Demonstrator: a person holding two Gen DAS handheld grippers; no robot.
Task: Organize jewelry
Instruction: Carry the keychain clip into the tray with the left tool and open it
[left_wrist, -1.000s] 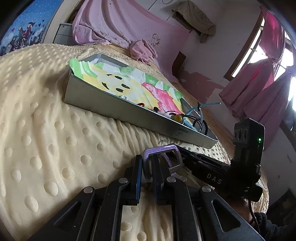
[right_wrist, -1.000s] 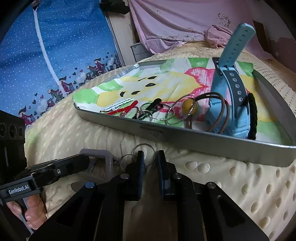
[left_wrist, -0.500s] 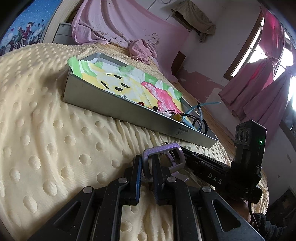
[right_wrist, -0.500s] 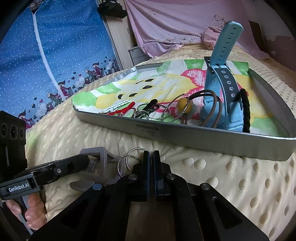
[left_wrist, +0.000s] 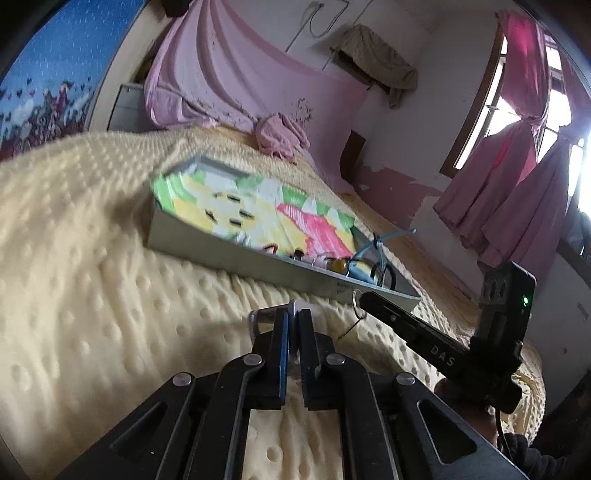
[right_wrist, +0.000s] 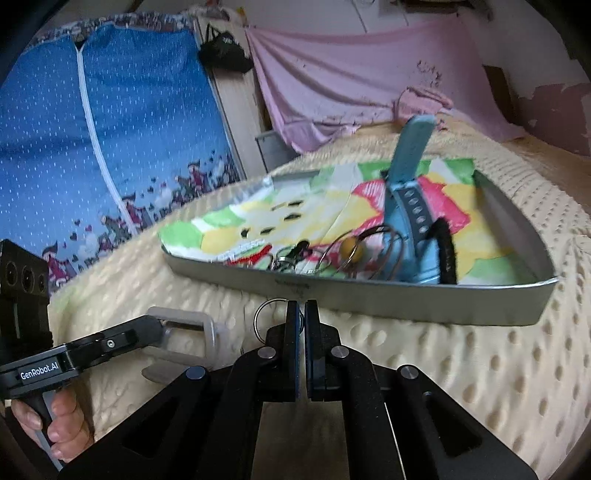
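Observation:
A metal tray (right_wrist: 369, 301) lined with a bright cartoon sheet lies on the cream dotted blanket. In it are a blue watch (right_wrist: 408, 206), wire bangles with a yellow bead (right_wrist: 352, 249), a black cord and small clips. My left gripper (left_wrist: 293, 321) is shut on a pale plastic clasp (left_wrist: 258, 317), which also shows in the right wrist view (right_wrist: 192, 325). My right gripper (right_wrist: 302, 314) is shut on metal key rings (right_wrist: 264, 314) joined to that clasp, just in front of the tray's near wall. The tray also shows in the left wrist view (left_wrist: 221, 254).
The dotted blanket (right_wrist: 461, 369) covers the bed all around the tray. A pink cloth (left_wrist: 280, 136) lies bunched at the bed's far end. A blue patterned curtain (right_wrist: 110, 147) hangs at the left. Pink window curtains (left_wrist: 517, 184) hang at the right.
My right gripper closed on the key rings. Both grippers then lifted the clasp and rings off the blanket and moved toward the tray's near wall.

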